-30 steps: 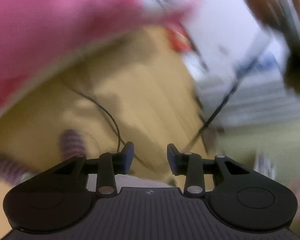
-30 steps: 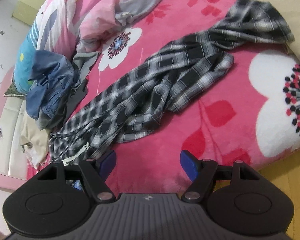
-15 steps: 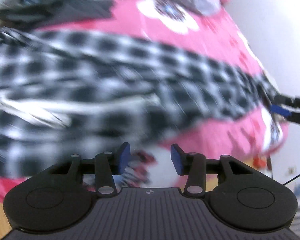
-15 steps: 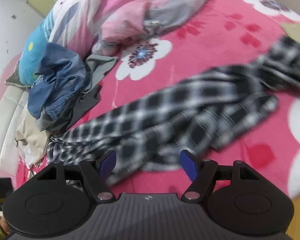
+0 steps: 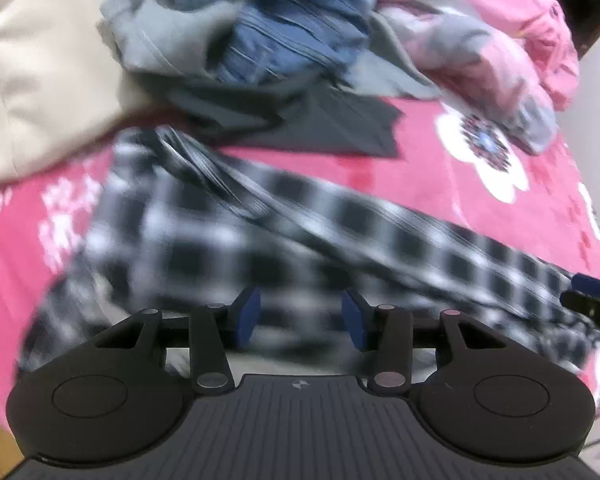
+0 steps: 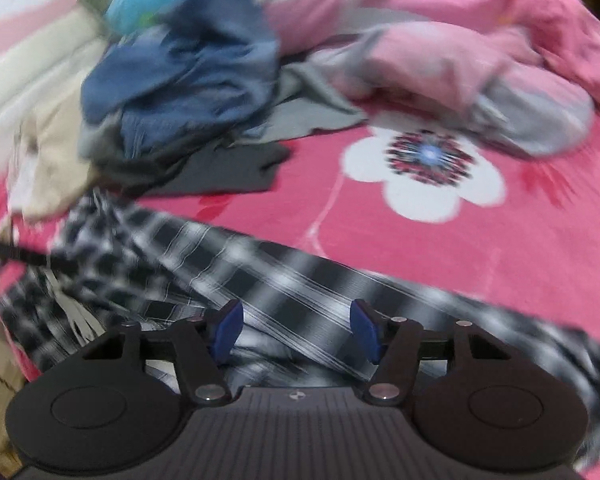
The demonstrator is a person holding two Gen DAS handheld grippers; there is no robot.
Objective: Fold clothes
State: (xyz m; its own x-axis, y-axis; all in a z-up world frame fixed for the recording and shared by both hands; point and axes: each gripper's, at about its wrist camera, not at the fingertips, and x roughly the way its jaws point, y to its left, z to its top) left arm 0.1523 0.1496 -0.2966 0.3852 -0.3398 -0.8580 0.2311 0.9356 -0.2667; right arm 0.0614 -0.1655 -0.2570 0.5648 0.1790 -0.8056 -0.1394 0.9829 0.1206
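A black-and-white plaid shirt (image 5: 228, 240) lies crumpled in a long band across the pink flowered bedspread (image 5: 440, 176). My left gripper (image 5: 300, 318) hovers over the shirt's wider end, open, with nothing pressed between its blue pads. My right gripper (image 6: 296, 332) hangs over the same plaid shirt (image 6: 300, 288) further along. Its jaws are closing, plaid cloth shows in the gap, and the pads do not press on it. In the left wrist view the right gripper (image 5: 592, 292) shows at the right edge, at the shirt's narrow end. Both views are blurred.
Beyond the shirt sit blue jeans (image 6: 180, 68) on grey clothes, a dark grey cloth (image 6: 228, 168) and a beige garment (image 5: 40, 80). A pink and grey quilt (image 6: 480, 60) is bunched at the back right. A blue pillow (image 6: 148, 4) lies far back.
The left wrist view swung from the wooden floor onto the bed and over the plaid shirt. The right gripper came closer to the shirt and its jaws narrowed.
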